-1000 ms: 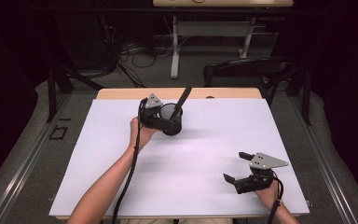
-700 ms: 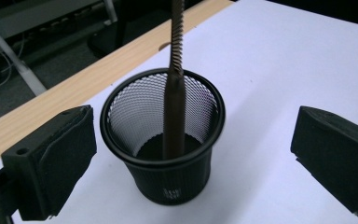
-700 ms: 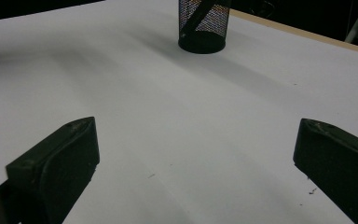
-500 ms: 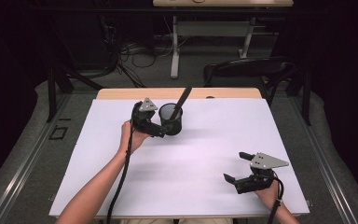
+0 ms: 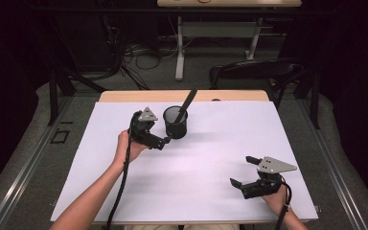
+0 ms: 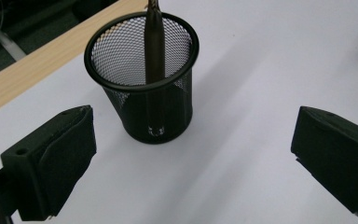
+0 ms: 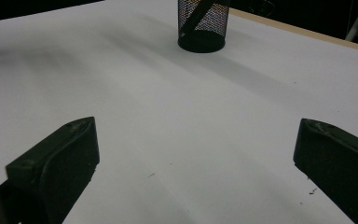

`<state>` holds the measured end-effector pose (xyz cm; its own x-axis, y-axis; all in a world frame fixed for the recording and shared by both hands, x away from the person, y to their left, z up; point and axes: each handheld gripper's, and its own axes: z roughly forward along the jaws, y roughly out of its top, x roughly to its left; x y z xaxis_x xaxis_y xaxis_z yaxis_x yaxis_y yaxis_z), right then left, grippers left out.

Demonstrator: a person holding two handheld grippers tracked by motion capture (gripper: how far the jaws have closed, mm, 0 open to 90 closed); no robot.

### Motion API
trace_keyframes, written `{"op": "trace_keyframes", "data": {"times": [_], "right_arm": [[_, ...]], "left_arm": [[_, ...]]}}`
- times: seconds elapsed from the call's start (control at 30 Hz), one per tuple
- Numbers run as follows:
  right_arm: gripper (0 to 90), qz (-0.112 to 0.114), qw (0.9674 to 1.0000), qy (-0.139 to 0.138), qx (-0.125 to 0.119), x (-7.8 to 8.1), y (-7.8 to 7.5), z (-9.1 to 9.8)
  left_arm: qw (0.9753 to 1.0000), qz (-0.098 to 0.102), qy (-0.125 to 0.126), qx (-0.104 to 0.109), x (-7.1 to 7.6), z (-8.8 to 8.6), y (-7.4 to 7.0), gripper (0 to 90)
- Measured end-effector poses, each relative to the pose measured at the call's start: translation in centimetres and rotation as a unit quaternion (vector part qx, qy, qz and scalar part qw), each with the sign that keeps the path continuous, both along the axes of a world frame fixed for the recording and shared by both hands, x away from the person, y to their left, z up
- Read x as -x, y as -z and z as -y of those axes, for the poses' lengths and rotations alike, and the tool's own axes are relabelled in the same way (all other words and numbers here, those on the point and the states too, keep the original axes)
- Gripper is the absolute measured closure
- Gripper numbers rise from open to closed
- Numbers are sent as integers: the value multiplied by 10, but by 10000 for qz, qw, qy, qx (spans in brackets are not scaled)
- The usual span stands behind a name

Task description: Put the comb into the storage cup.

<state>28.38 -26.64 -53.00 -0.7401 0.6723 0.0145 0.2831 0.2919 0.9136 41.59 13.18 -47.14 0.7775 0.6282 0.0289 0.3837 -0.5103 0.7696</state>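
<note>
A black mesh cup point(image 5: 176, 123) stands upright near the back middle of the white-covered table point(image 5: 211, 158). A dark pen point(image 5: 187, 103) leans in it, top tilted to the right. My left gripper point(image 5: 159, 135) sits just left of the cup, apart from it and pointing at it. In the left gripper view the cup point(image 6: 144, 93) and pen point(image 6: 154, 46) stand beyond the left gripper point(image 6: 193, 158), whose jaws are wide open and empty. My right gripper point(image 5: 243, 170) rests open near the front right. Far ahead of the right gripper point(image 7: 196, 168) I see the cup point(image 7: 203, 23).
A strip of bare wood point(image 5: 182, 96) runs along the table's back edge. Behind the table stand a dark chair point(image 5: 254, 72) and a desk frame with cables on the floor point(image 5: 139, 52). White sheet lies between the two grippers.
My left gripper has drawn back from the cup, leftward and toward the person, and now stands apart from it. The cup, pen and right gripper have stayed put.
</note>
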Motion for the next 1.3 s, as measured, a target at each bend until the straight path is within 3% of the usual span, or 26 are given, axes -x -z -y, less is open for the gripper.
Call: {"op": "trace_keyframes", "data": {"times": [0.7,1.3], "right_arm": [[0,1,10000,18,0,0,0,0],[0,-3,10000,2,10,1,0,-1]], "left_arm": [[9998,-196,-84,-51,35,-32,12,1],[9998,-135,-176,-4,63,-51,21,0]]}}
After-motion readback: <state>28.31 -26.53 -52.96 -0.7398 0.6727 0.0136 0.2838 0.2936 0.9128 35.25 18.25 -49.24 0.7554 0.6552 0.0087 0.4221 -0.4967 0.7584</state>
